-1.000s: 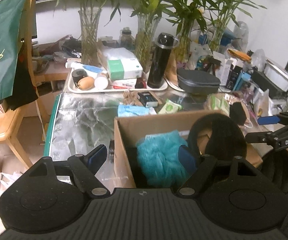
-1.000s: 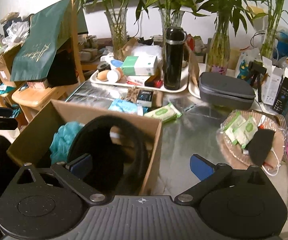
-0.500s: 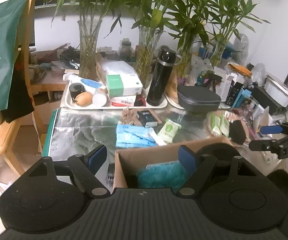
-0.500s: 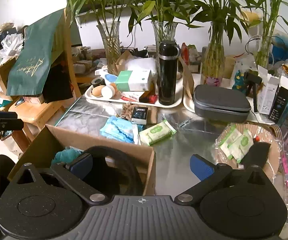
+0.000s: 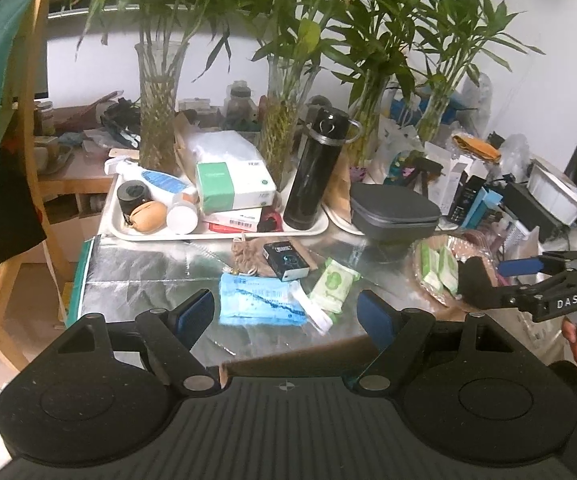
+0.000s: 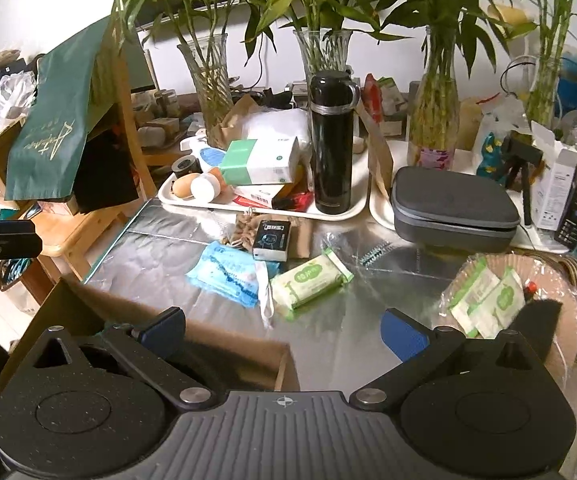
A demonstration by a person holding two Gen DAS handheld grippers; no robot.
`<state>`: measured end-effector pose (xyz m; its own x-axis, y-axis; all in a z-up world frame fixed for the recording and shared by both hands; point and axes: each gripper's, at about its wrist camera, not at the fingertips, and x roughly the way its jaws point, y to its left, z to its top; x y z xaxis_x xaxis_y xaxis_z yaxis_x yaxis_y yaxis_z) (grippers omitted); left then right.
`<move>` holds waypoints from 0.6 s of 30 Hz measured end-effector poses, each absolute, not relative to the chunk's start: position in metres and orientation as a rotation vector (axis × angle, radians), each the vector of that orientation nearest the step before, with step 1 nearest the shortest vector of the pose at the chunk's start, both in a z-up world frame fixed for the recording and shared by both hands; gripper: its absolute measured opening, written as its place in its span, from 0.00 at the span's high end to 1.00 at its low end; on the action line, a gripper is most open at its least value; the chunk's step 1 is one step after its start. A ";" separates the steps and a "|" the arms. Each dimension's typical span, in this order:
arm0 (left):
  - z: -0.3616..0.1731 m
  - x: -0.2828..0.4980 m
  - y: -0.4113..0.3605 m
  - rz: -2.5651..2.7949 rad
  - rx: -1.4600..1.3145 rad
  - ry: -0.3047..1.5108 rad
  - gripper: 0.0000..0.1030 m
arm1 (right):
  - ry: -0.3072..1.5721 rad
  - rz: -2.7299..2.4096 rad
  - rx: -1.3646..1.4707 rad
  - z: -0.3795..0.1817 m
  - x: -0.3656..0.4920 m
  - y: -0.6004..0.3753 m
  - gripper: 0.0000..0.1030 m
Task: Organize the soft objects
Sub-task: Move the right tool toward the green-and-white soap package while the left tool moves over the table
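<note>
Both grippers are over the near edge of the foil-covered table, and I'll place everything from the cardboard box at my near side. My left gripper has its jaws spread with nothing between them; my right gripper is spread and empty too. Just beyond the box's far rim lies the blue mask pack, flat on the foil, its long axis running side to side, almost parallel to that rim. It sits dead ahead of my left gripper, right in the gap between the pads, so the left is the nearer one, I'd say. Beside it, further from the box and toward my right, the green wipes pack lies slanted, its long axis angling up and to the right away from the rim. Its far end seems to point at the grey case, though the fisheye bends things.
</note>
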<state>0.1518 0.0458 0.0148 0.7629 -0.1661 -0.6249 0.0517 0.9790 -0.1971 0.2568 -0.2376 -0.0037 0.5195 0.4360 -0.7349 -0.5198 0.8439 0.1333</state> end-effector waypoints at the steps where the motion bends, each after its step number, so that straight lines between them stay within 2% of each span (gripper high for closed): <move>1: 0.014 0.155 0.046 -0.124 -0.171 0.694 0.24 | 0.845 0.579 -0.115 -0.004 0.262 -0.236 0.00; 8: 0.007 0.187 0.055 -0.124 -0.145 0.710 0.24 | 0.806 0.623 -0.188 -0.010 0.291 -0.225 0.00; 18: -0.019 0.209 0.070 -0.168 -0.151 0.724 0.24 | 0.805 0.661 -0.171 -0.059 0.333 -0.224 0.00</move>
<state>0.2090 0.0699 -0.0188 0.7370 -0.2043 -0.6443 0.1003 0.9757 -0.1947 0.3328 -0.2235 -0.0589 0.5056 0.4823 -0.7154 -0.6079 0.7875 0.1013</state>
